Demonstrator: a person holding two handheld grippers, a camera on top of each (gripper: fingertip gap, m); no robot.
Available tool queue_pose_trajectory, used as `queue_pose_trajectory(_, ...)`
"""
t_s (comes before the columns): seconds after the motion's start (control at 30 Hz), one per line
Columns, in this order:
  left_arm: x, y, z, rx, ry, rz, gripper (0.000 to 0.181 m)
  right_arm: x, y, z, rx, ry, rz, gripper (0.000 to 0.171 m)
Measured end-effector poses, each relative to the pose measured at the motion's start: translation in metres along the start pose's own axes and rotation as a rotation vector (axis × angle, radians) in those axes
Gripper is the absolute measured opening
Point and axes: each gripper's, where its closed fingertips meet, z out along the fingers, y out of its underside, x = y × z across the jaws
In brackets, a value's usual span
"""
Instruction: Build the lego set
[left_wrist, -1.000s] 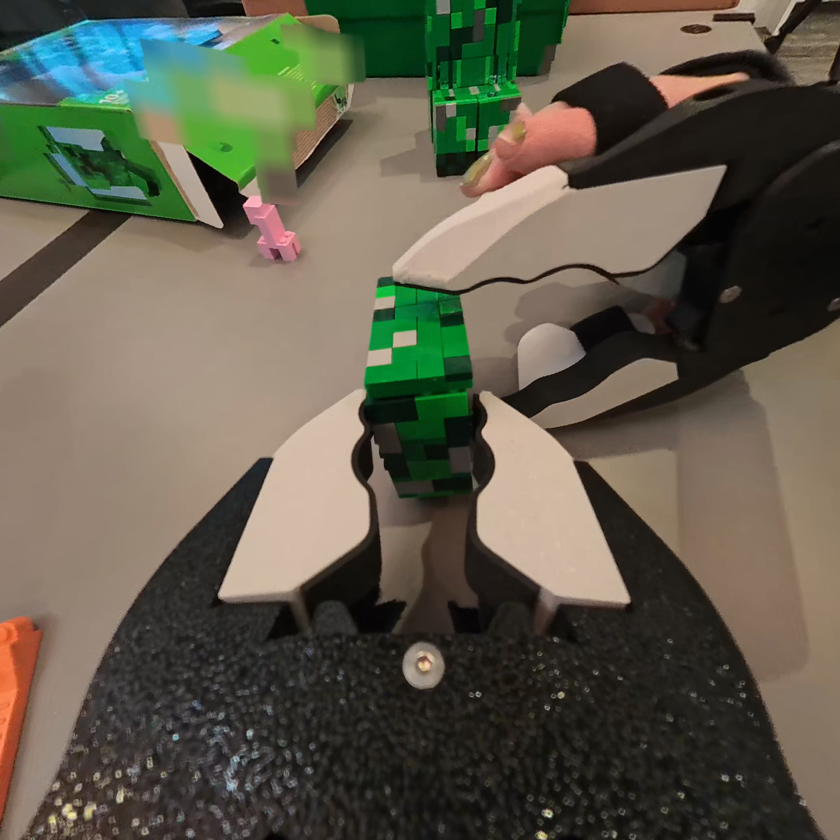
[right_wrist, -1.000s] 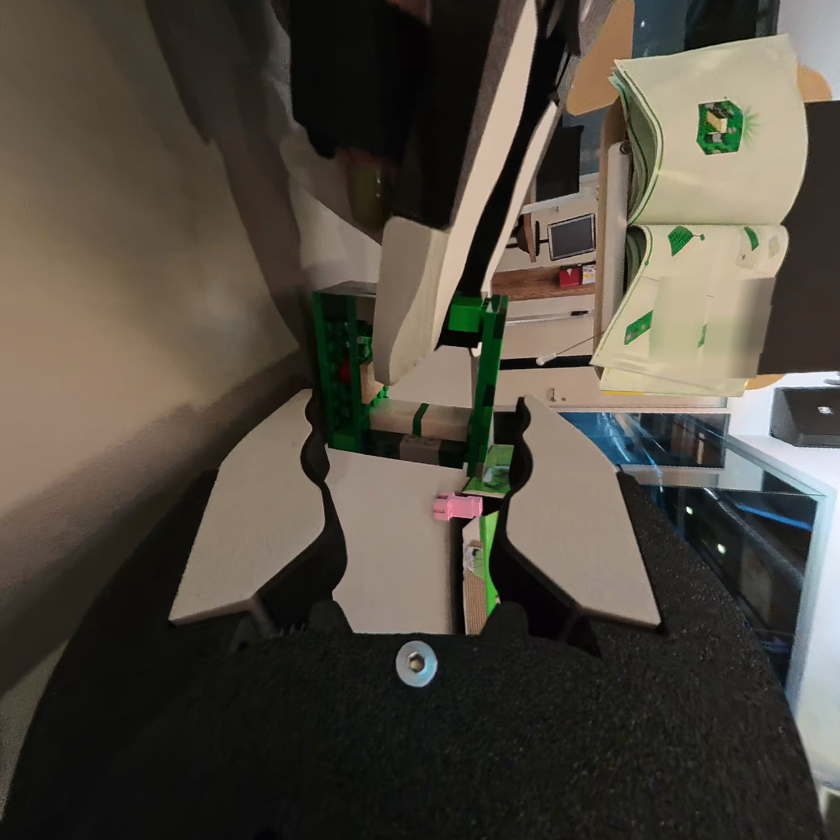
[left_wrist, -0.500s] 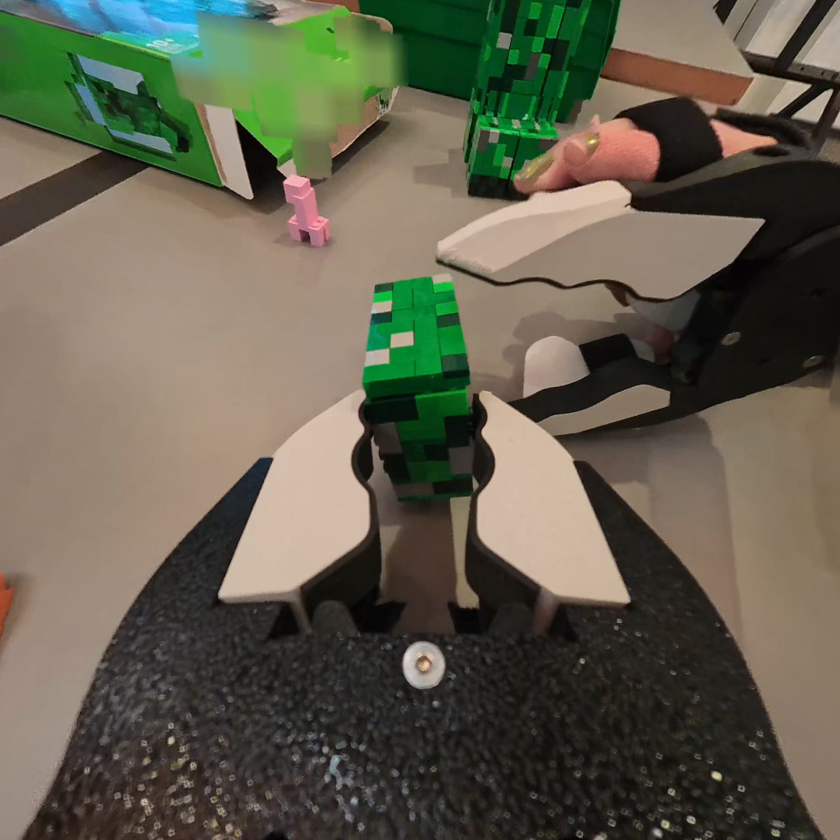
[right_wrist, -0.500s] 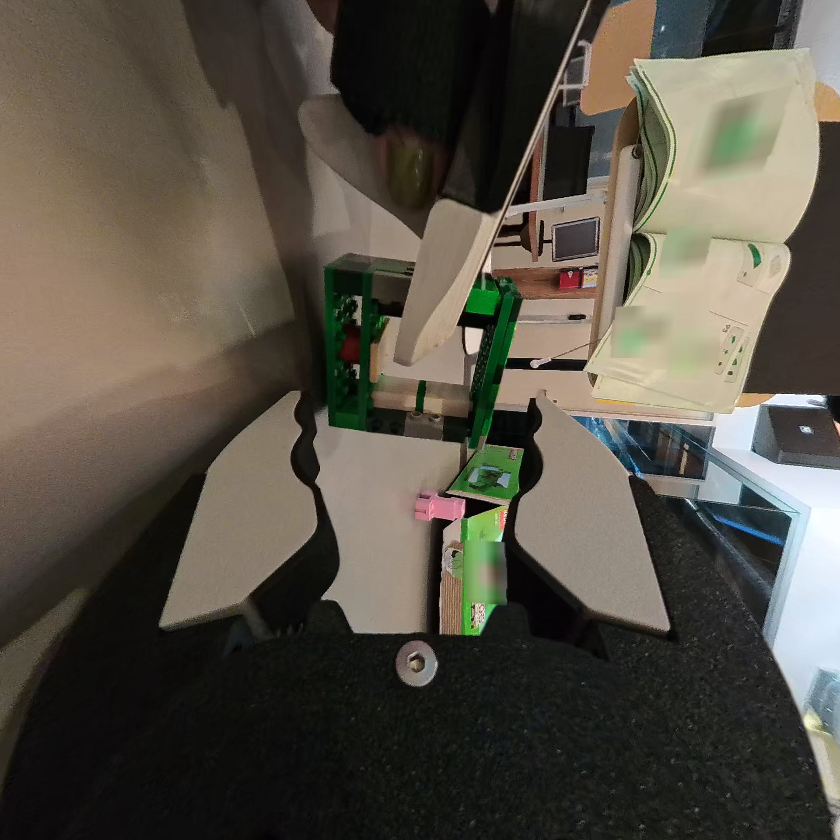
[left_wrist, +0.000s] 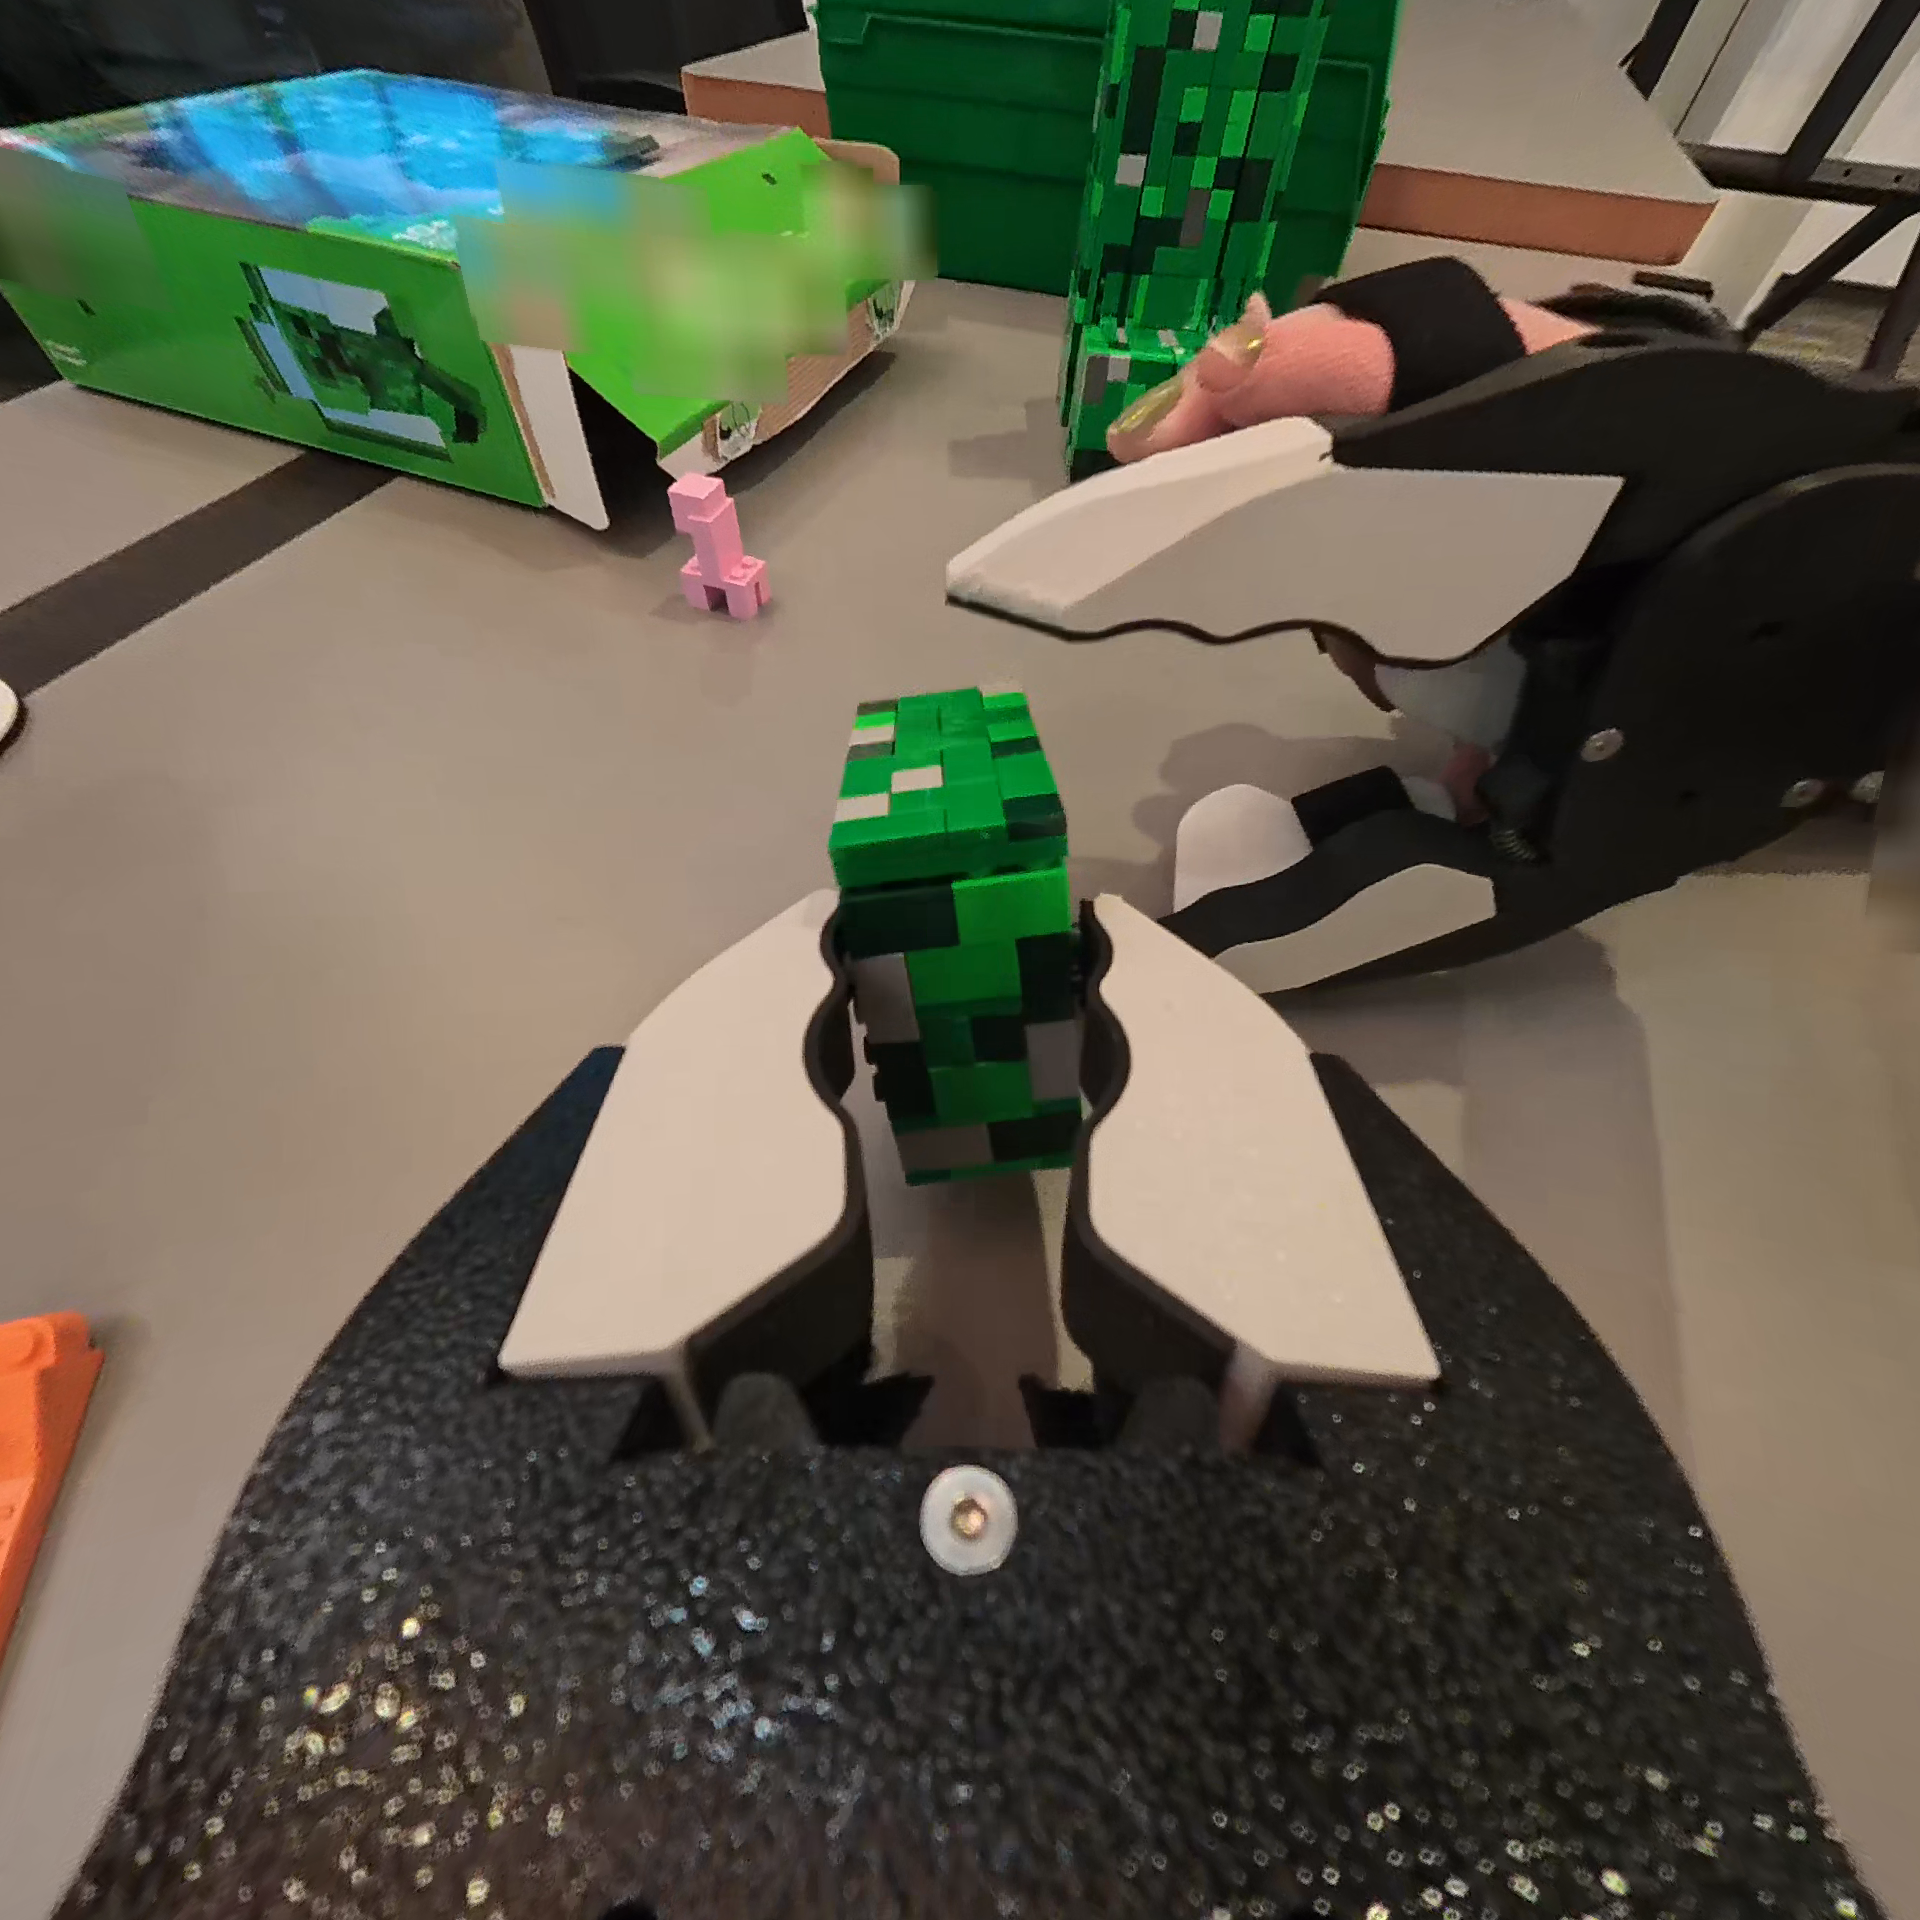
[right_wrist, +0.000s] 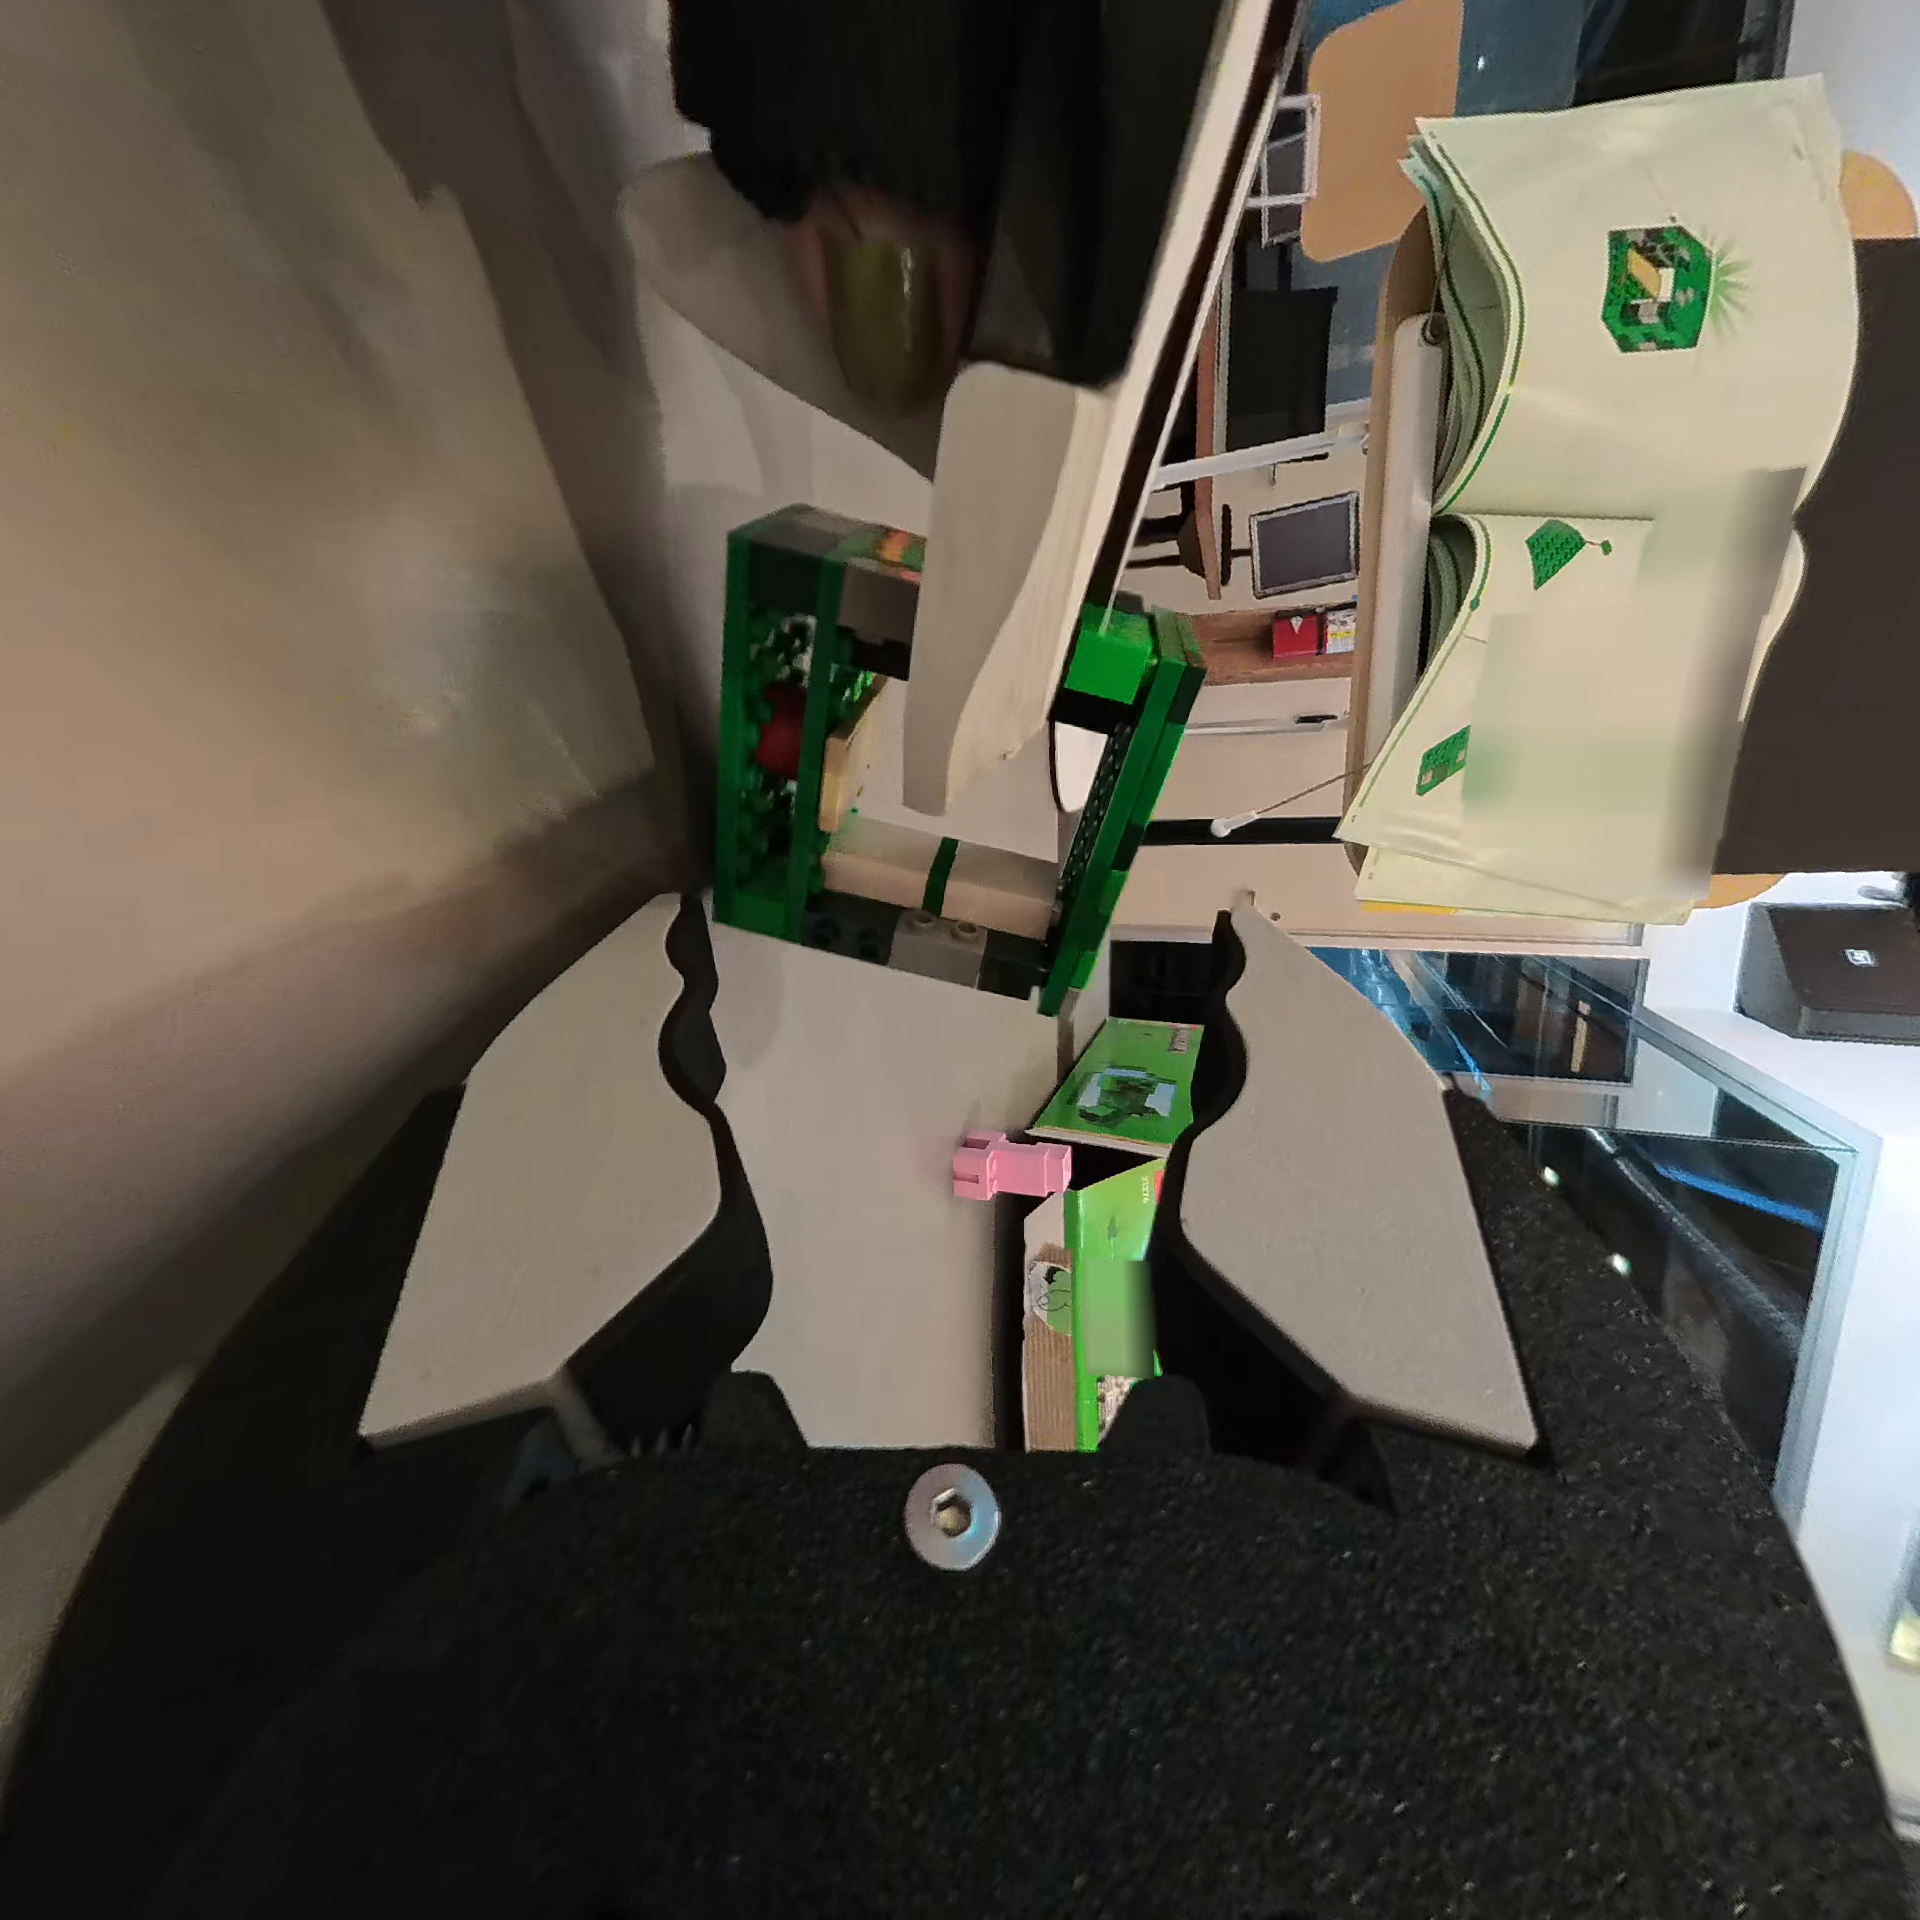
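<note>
The left claw (left_wrist: 961, 935) is clamped on a green block assembly (left_wrist: 951, 935) held above the grey desk (left_wrist: 416, 831). Just right, the right claw (left_wrist: 1091, 727) gapes wide, lying sideways and holding nothing.

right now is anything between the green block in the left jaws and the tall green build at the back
Partly. The right gripper, open and turned on its side, sits just right of the green block, its upper finger reaching across in front of the tall green build.

Bare table (left_wrist: 364, 831) left of block (left_wrist: 951, 935)
</note>
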Motion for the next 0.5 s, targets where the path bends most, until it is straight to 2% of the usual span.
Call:
queue_pose_trajectory(0.37,0.0,-0.008,-0.007,0.071,-0.003,0.001,0.04,0.006,-0.001,-0.002,0.019,0.014,0.072,0.091)
queue_pose_trajectory(0.5,0.003,-0.016,-0.01,0.131,0.026,-0.022,0.04,0.017,-0.007,-0.004,0.043,0.063,0.097,0.098)
